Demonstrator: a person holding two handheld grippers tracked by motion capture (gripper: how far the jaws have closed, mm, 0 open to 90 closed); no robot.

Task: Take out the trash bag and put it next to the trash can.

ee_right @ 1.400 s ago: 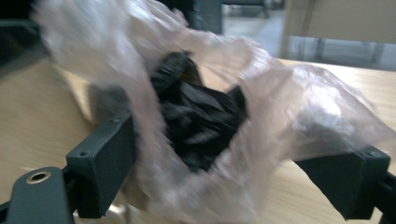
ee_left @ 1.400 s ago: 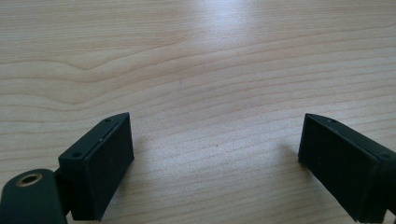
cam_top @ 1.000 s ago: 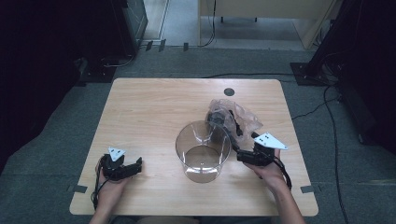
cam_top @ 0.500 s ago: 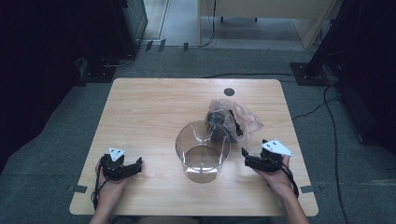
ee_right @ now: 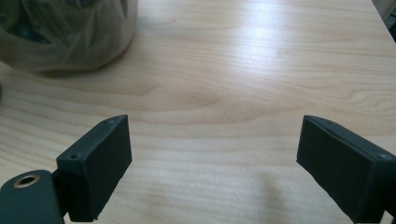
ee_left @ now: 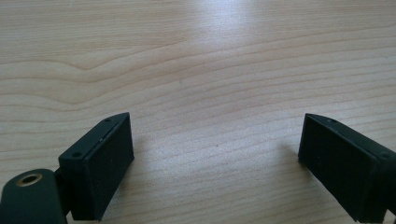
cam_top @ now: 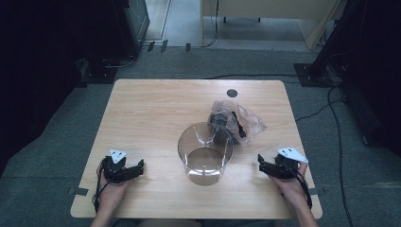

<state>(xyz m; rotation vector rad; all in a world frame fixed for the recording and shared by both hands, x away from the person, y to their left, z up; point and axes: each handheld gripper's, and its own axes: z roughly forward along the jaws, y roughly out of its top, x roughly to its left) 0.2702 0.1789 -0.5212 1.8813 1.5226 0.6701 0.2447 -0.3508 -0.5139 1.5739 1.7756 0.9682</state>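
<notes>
A clear plastic tub (cam_top: 205,152) stands upright in the middle of the wooden table (cam_top: 156,109), with nothing visible inside. Just behind it to the right lies a crumpled clear bag (cam_top: 235,121) with dark pieces inside; that bag (ee_right: 60,32) fills the top left corner of the right gripper view. My left gripper (cam_top: 137,168) rests on the table at the front left, open, with bare wood between its jaws (ee_left: 215,154). My right gripper (cam_top: 261,165) lies at the front right, to the right of the tub, open over bare wood (ee_right: 212,158).
A small dark round hole (cam_top: 231,92) sits near the table's far edge. Grey carpet surrounds the table, with cables (cam_top: 331,109) on the floor at the right and dark equipment (cam_top: 61,47) at the back left.
My right hand has drawn back from the tub toward the right front corner of the table and come lower. The left hand, tub and bag have kept still.
</notes>
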